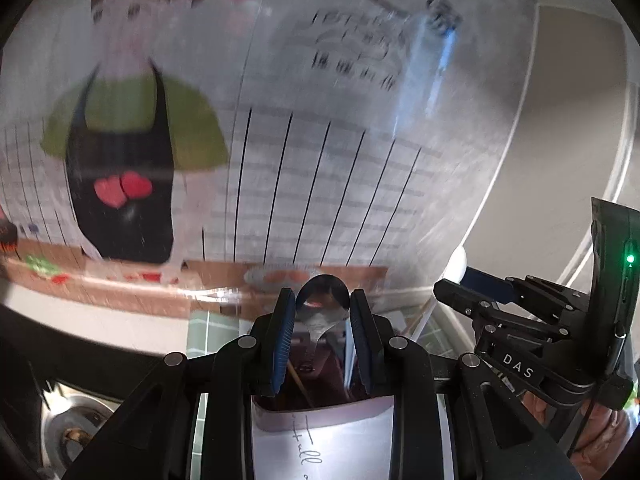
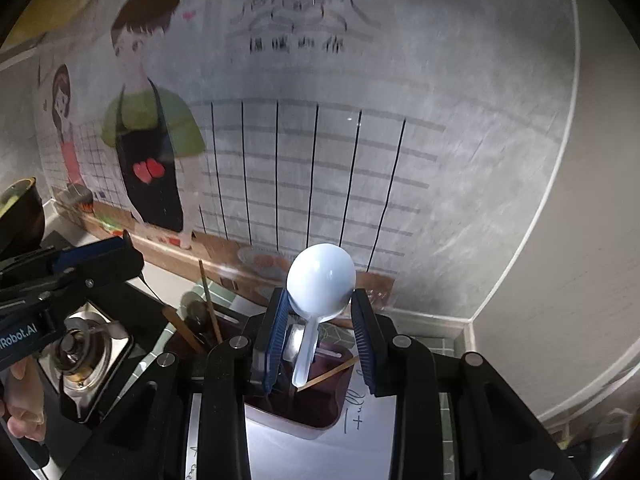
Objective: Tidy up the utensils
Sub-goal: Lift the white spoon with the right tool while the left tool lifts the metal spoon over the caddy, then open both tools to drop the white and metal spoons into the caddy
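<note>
Left gripper clenched on shiny steel spoon; right gripper grasping pale plastic spoon; both above dark maroon holder bin. Lower handles first, straight, clear of wooden chopsticks

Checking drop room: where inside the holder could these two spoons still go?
In the holder, bare floor shows at the near wall, below the white spoon. The far-left side is crowded with chopsticks; one lies across the right. The metal spoon needs that same near patch.
</note>
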